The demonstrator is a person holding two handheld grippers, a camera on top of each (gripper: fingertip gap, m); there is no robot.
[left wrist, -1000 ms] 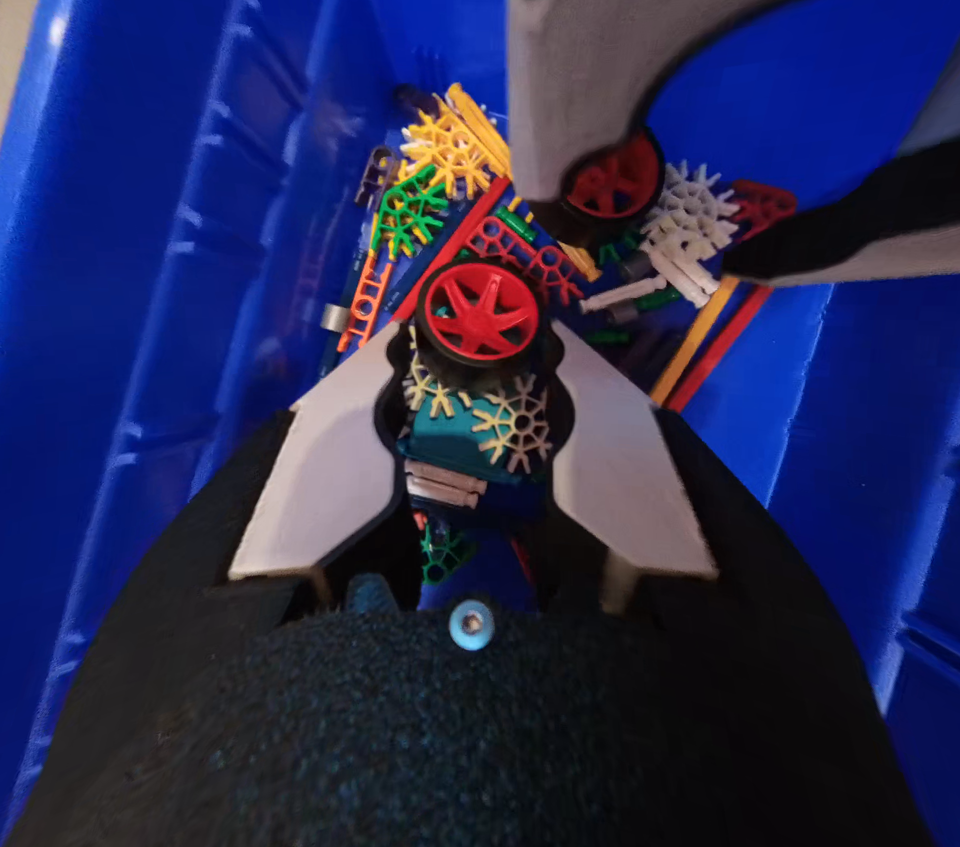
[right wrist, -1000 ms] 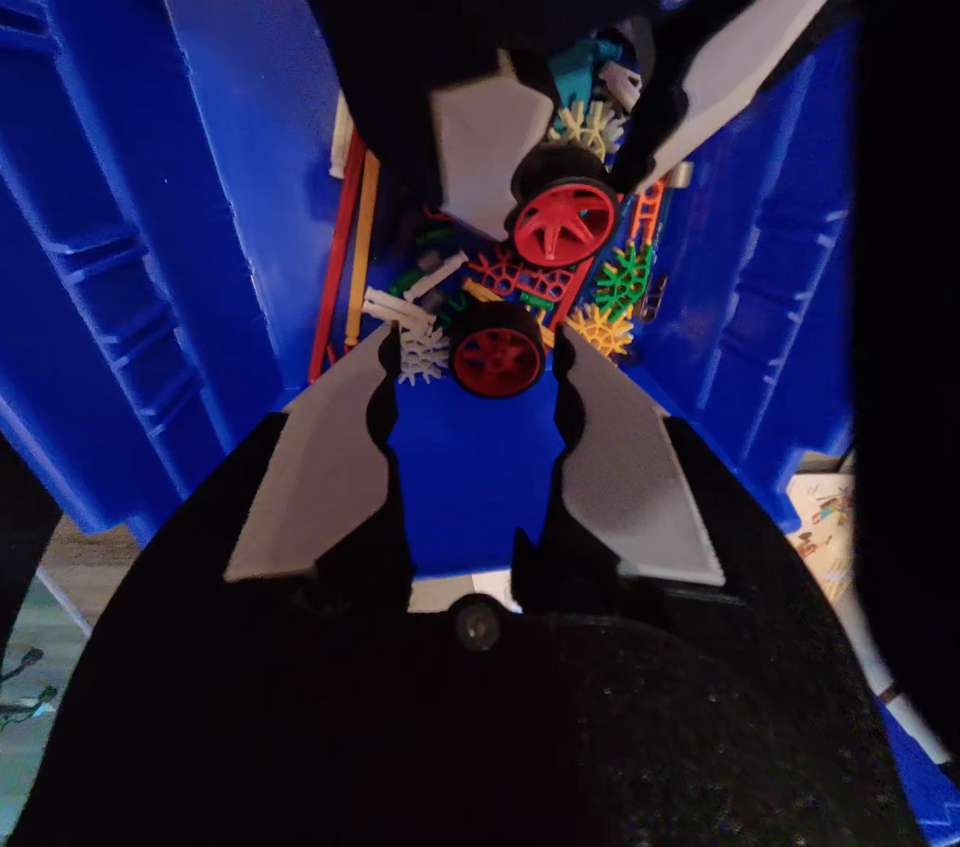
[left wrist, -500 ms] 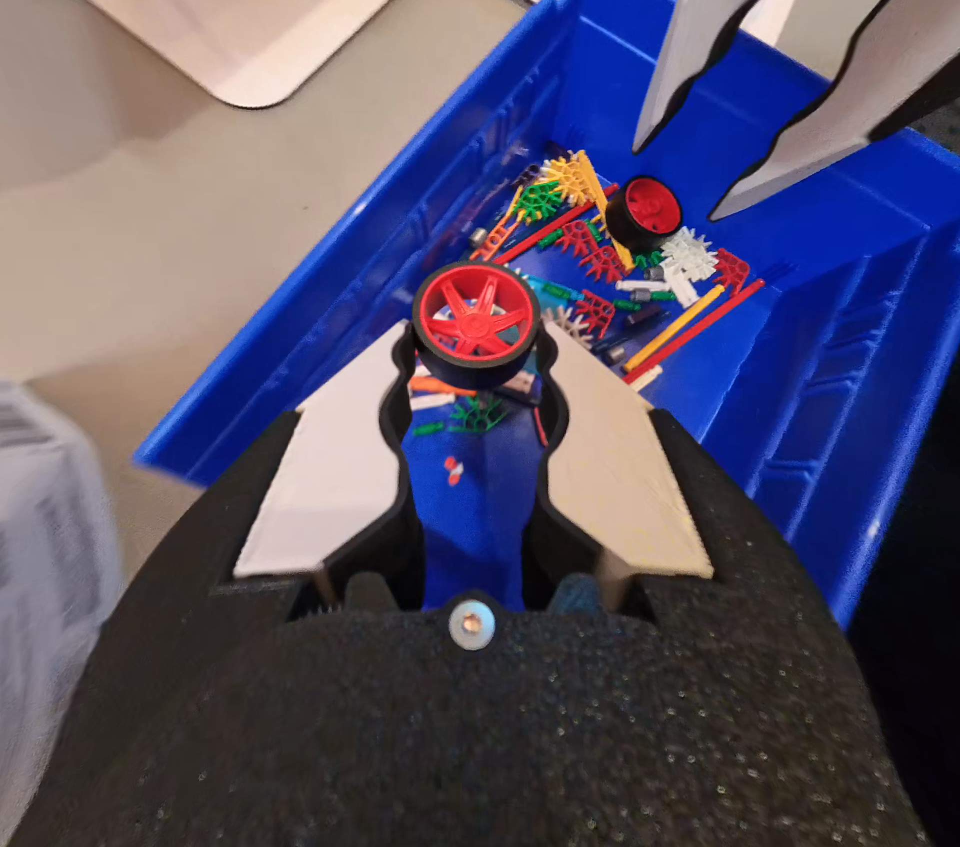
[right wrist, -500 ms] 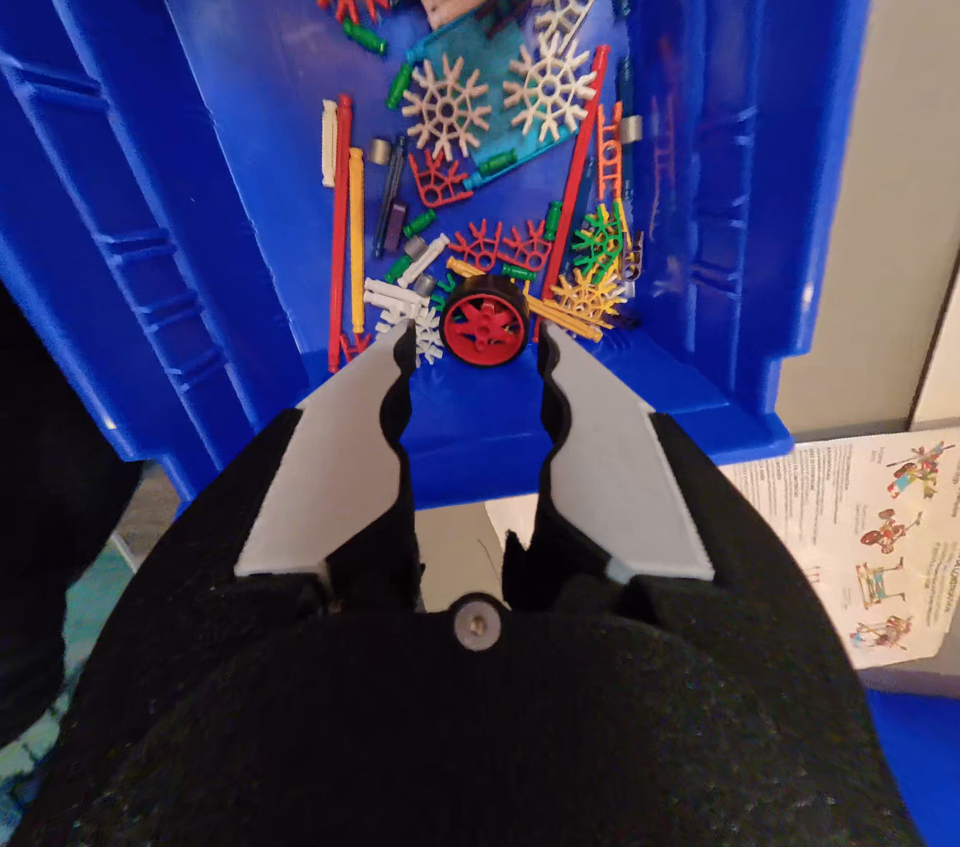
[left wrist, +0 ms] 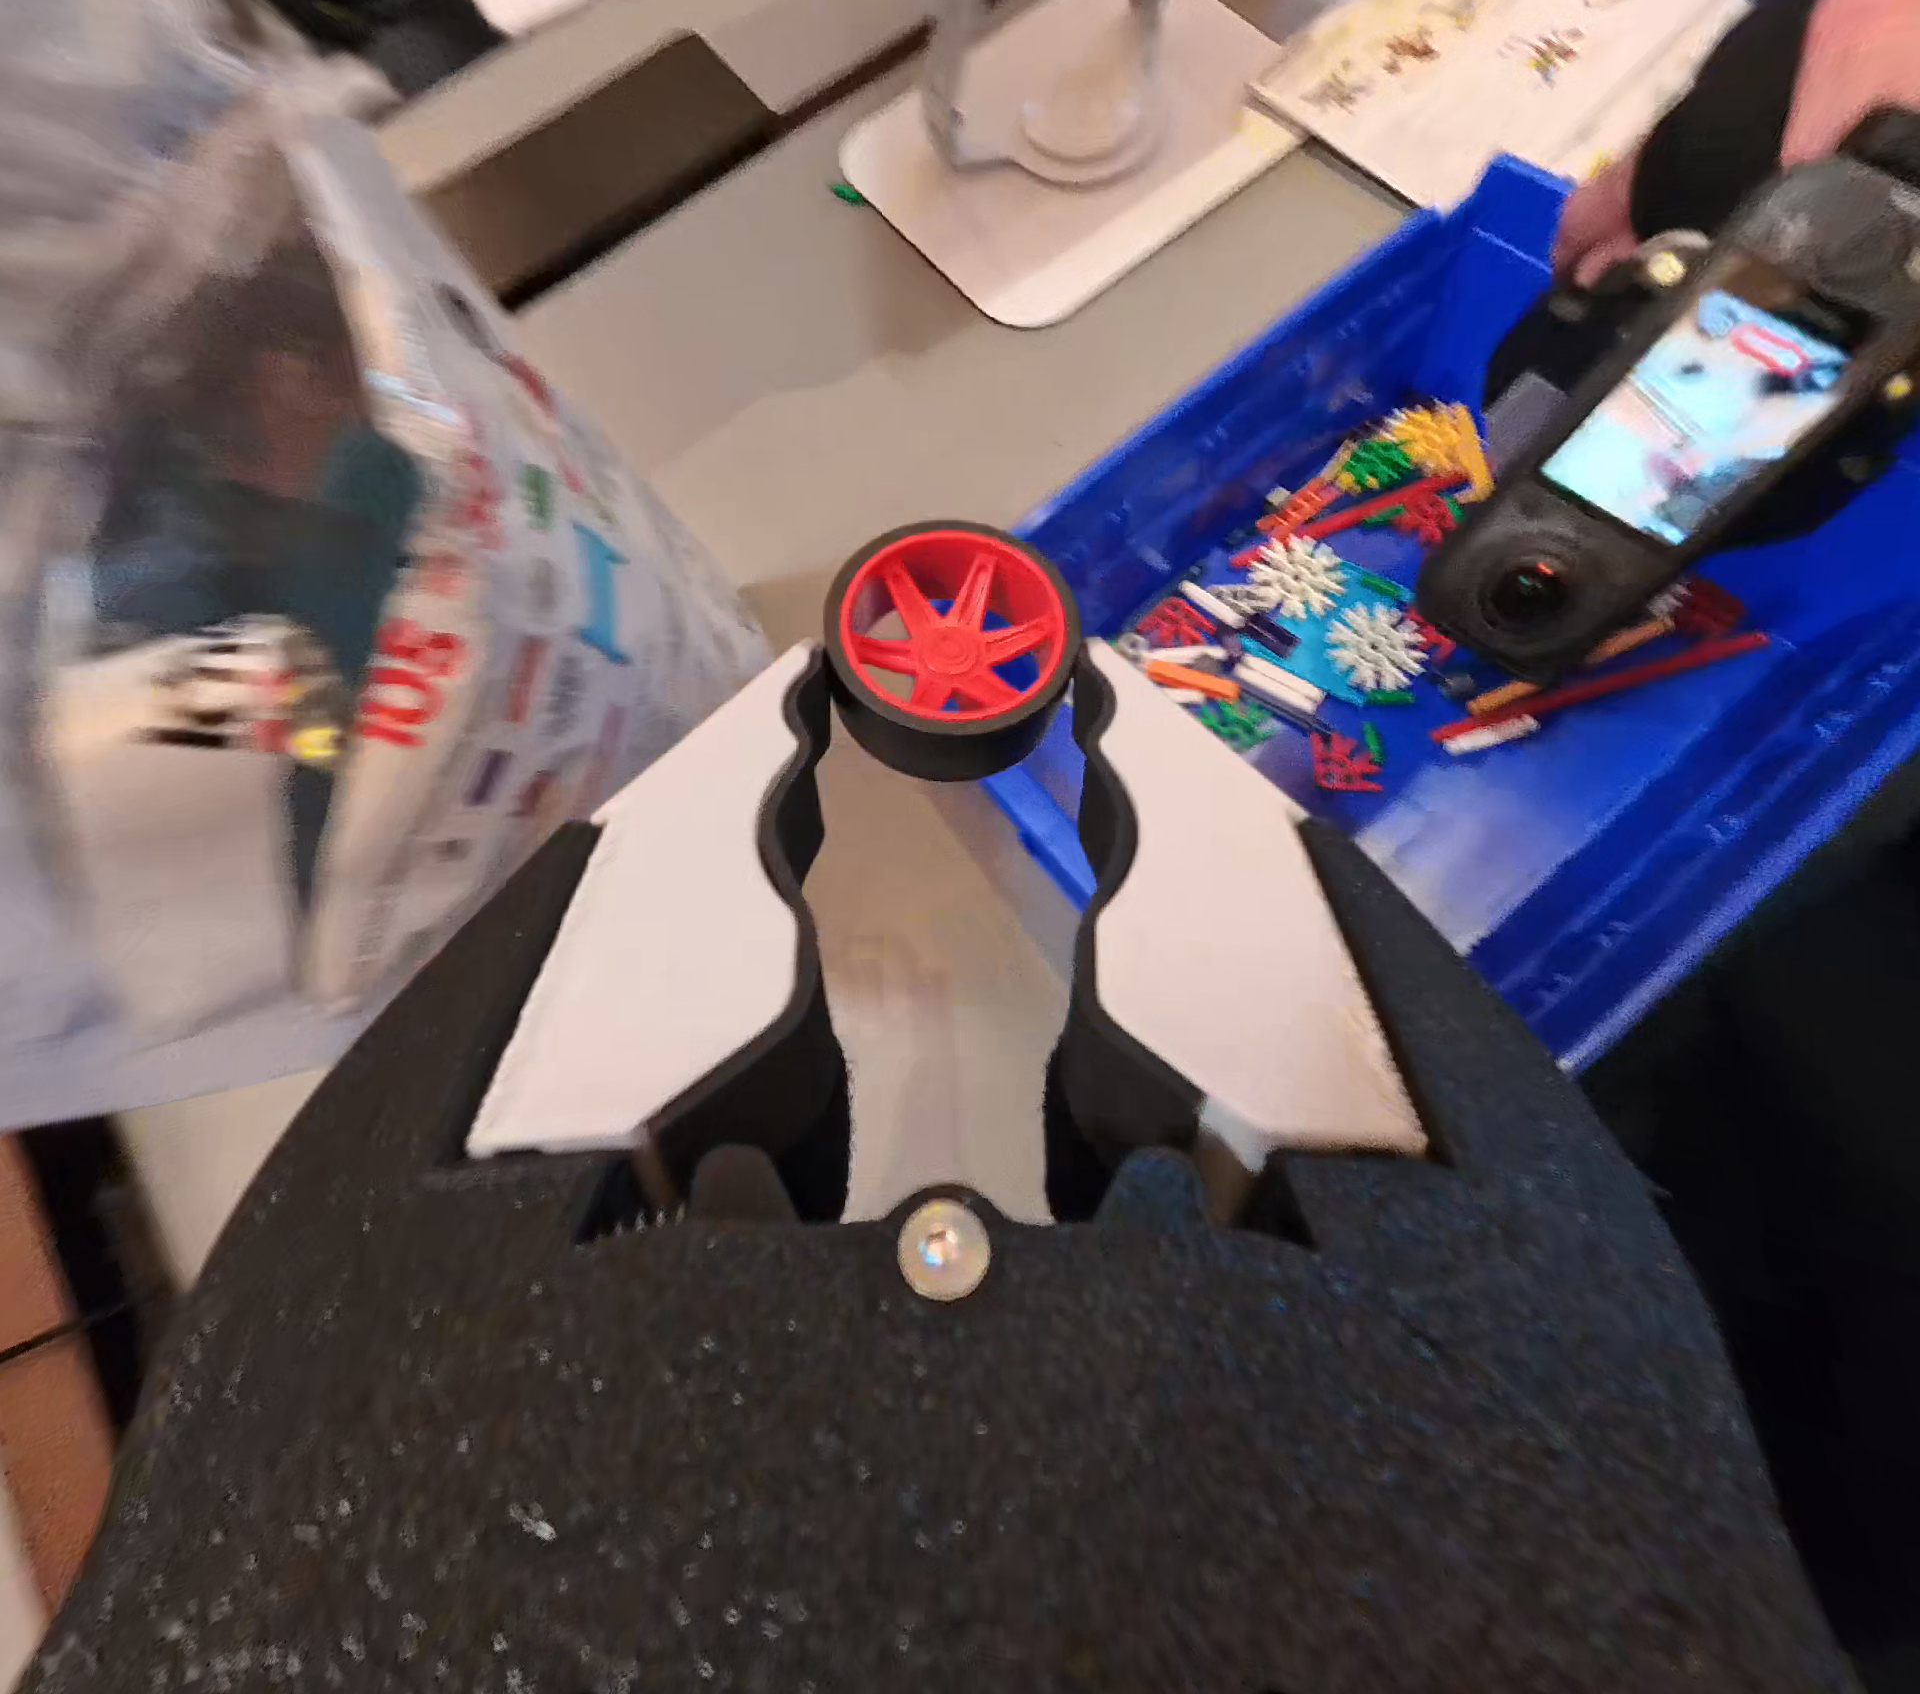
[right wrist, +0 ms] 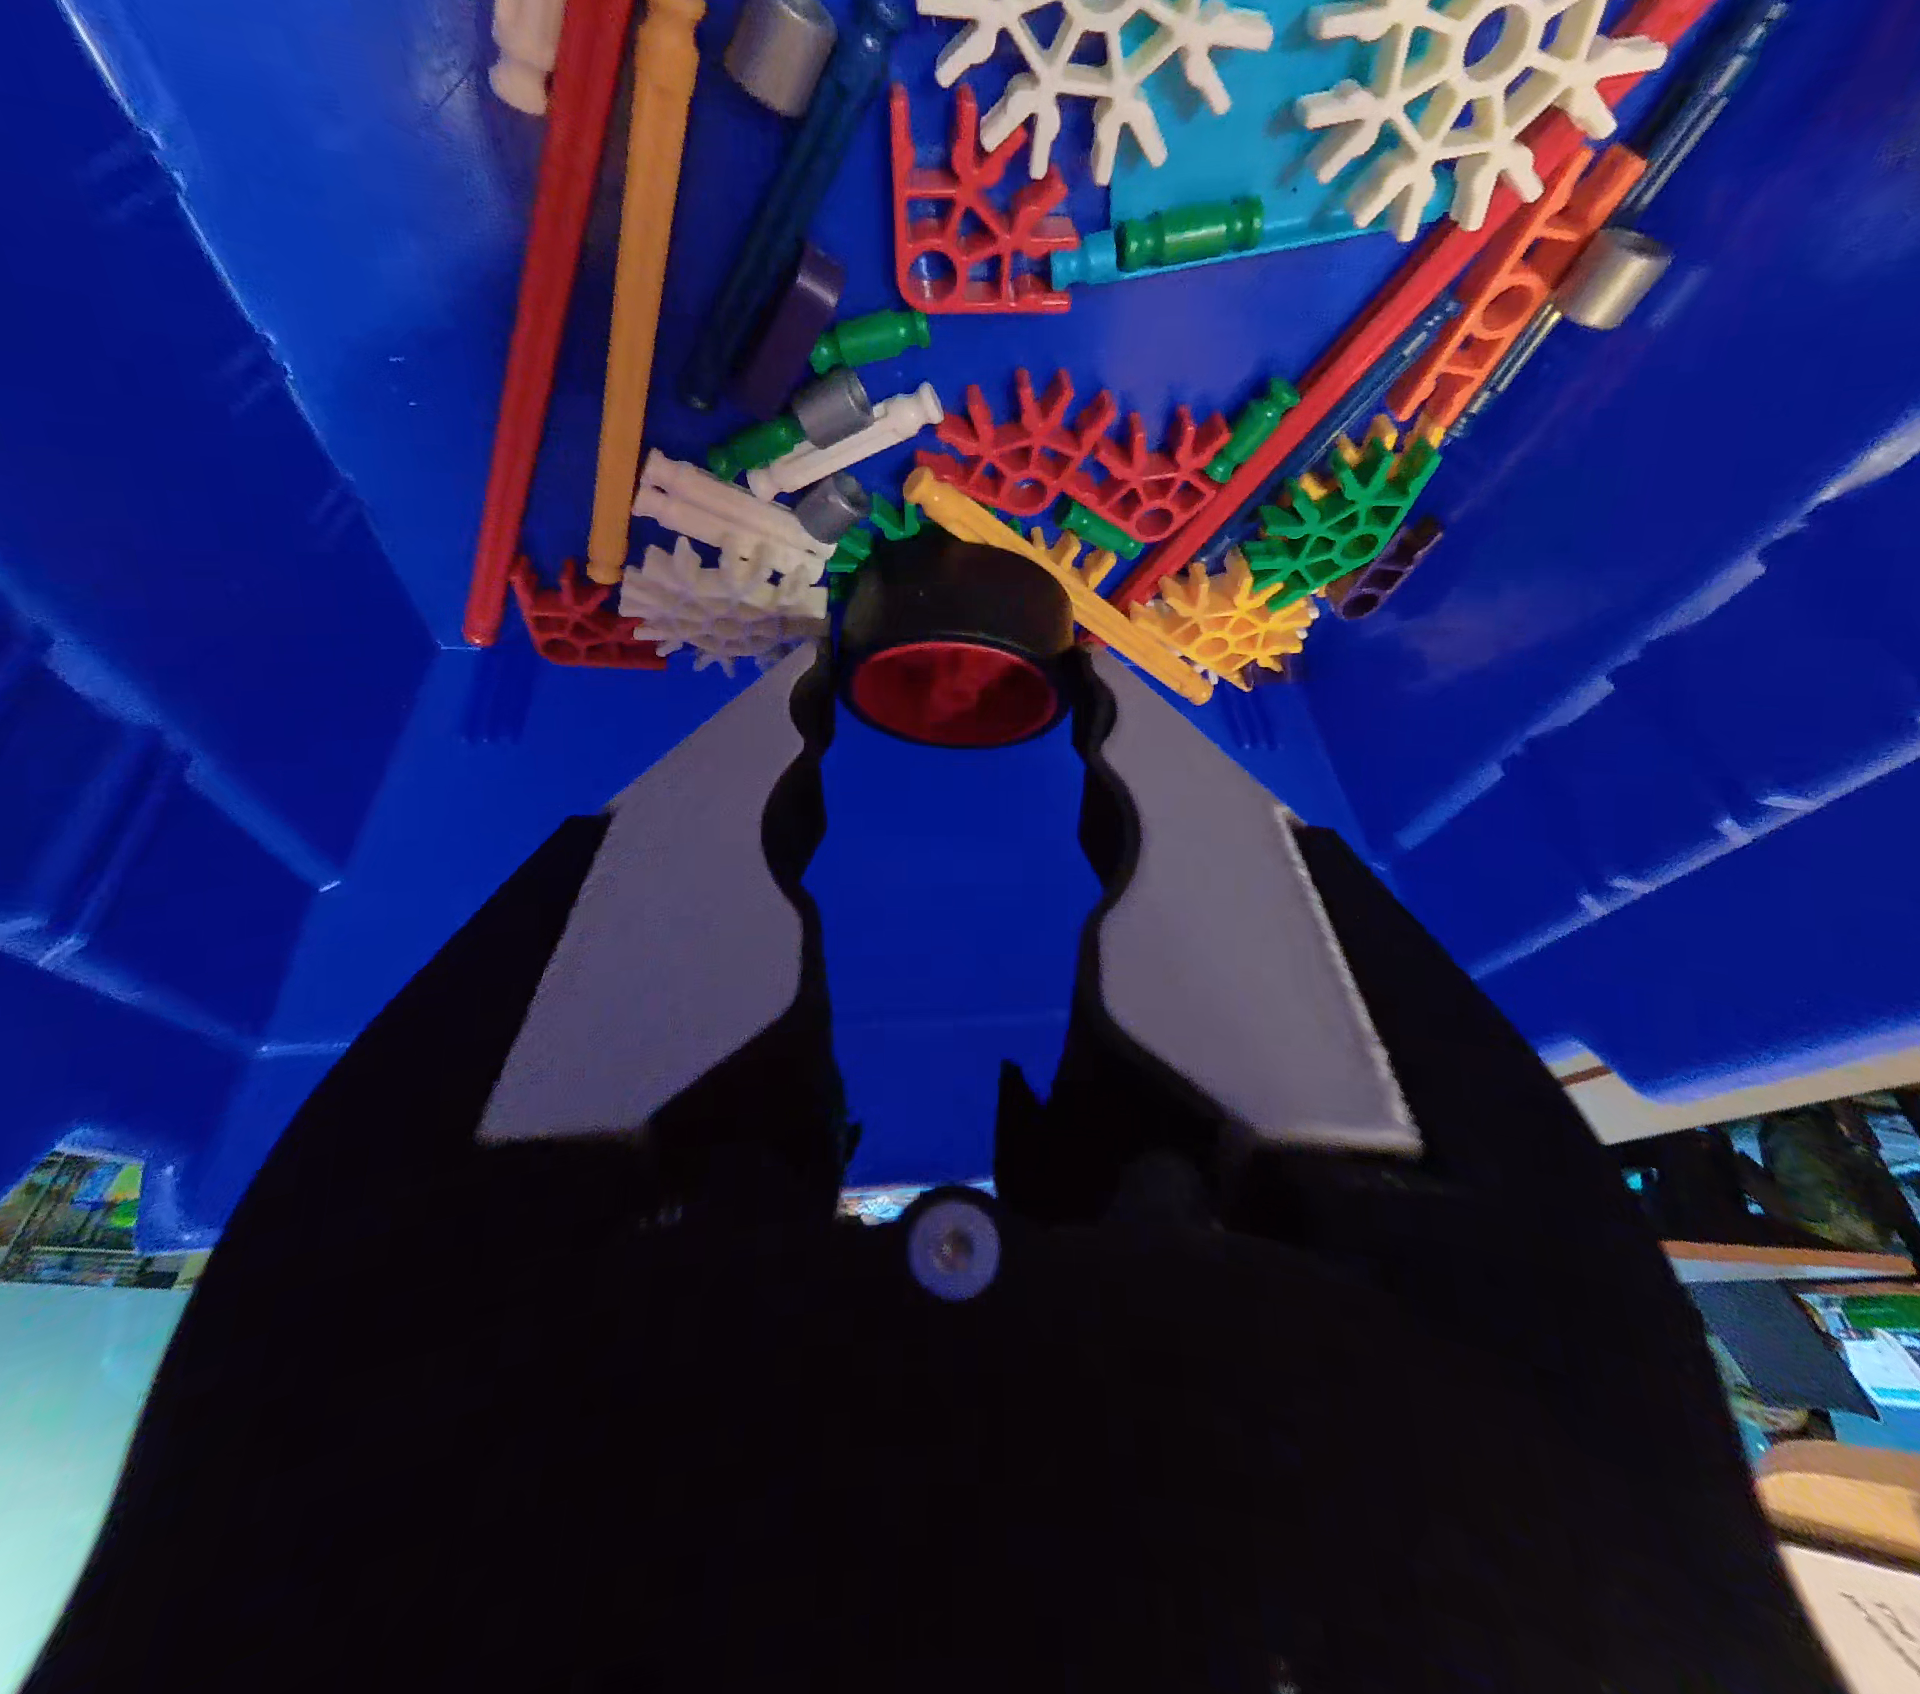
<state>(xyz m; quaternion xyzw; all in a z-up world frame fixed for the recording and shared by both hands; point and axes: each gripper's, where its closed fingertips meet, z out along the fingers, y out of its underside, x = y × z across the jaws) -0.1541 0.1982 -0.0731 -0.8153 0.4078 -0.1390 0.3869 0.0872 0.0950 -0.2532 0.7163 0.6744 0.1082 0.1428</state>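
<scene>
Bright, motion-blurred left view, worst on bag point(left wrist: 312, 605); dimmer, sharper right view inside bin point(right wrist: 312, 294); fisheye-bent edges.

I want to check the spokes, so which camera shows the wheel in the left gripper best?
The left wrist view: the left gripper clamps the red wheel with its spoked face toward the camera. The right wrist view shows only another wheel in the blue bin.

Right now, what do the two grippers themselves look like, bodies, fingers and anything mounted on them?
Both match: the left gripper and right gripper have rough black textured bodies, a round screw at the centre, and flat pale grey fingers with wavy black inner edges. Seen from the left wrist view, the right gripper carries a black camera with a lit screen. A dark sleeve shows behind it.
</scene>
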